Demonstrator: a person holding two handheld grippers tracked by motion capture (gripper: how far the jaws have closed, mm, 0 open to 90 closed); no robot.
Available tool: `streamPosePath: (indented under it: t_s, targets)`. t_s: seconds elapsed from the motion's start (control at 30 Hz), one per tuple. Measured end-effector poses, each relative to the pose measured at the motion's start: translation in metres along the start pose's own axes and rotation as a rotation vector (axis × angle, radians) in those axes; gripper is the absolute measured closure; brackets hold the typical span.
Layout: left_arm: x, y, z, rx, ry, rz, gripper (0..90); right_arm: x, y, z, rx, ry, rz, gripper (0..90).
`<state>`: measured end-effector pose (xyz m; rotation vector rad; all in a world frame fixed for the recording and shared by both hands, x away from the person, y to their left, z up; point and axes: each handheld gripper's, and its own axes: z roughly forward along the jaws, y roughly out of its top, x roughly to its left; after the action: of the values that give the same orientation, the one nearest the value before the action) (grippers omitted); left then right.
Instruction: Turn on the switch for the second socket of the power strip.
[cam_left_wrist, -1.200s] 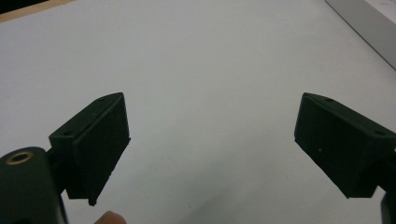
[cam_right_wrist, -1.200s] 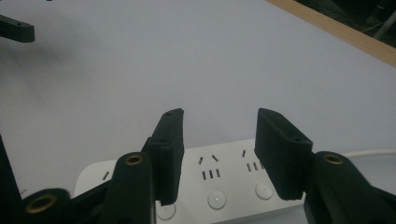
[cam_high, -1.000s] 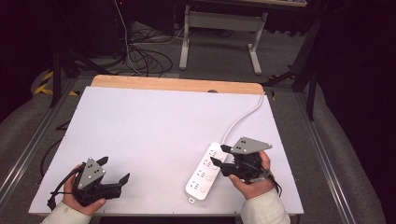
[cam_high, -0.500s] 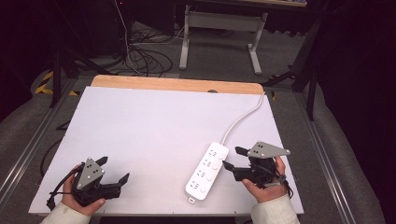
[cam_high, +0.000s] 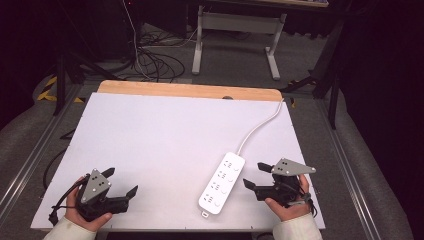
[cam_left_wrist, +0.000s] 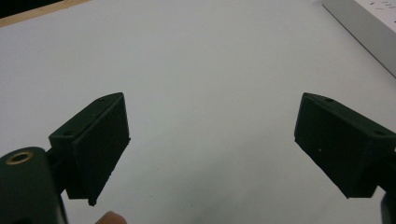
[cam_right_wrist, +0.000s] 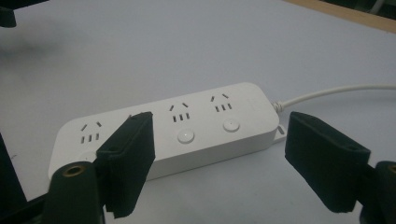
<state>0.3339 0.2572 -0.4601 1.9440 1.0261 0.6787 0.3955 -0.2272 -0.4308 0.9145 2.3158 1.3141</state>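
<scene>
The white surface (cam_high: 165, 145) carries one thing of mine: the power strip (cam_high: 222, 183), lying flat toward the near right, its long axis running away from me and slightly rightward, its white cord (cam_high: 260, 125) trailing off the far end toward the wooden back edge. My right tongs (cam_high: 254, 175) sit just beside the strip's right flank, apart from it; their jaws have just been opening and now stand wide, nothing between the pads, the strip lying beyond them in the right gripper view (cam_right_wrist: 170, 130). My left tongs (cam_high: 121, 182) rest low at the near left, well apart from the strip, likewise spread and empty; the left gripper view shows bare surface between the jaws and a corner of the strip (cam_left_wrist: 369, 25) at the upper right. Handling, as I judge it: a rigid plastic shell, light to moderate in weight, not fragile, but smooth and glossy with rounded edges, so pads may slide. Best hold is across the narrow width, on the two long side walls near the middle, clear of the round buttons (cam_right_wrist: 185, 136). The stiff cord will tug and swing the far end, so I would grip firmly and keep the lift low.
</scene>
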Motion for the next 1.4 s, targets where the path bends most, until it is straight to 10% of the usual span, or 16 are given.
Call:
streamPosePath:
  t_s: [0.97, 1.4]
  targets:
    - [-0.001, -0.006, -0.008, 0.015, -0.021, -0.025, 9.3, -0.020, -0.054, 0.013, 0.109, -0.022, 0.087, 18.8]
    - [0.007, -0.007, -0.005, -0.001, -0.019, -0.032, 9.2, -0.021, -0.050, 0.004, 0.055, -0.039, 0.063, 18.8]
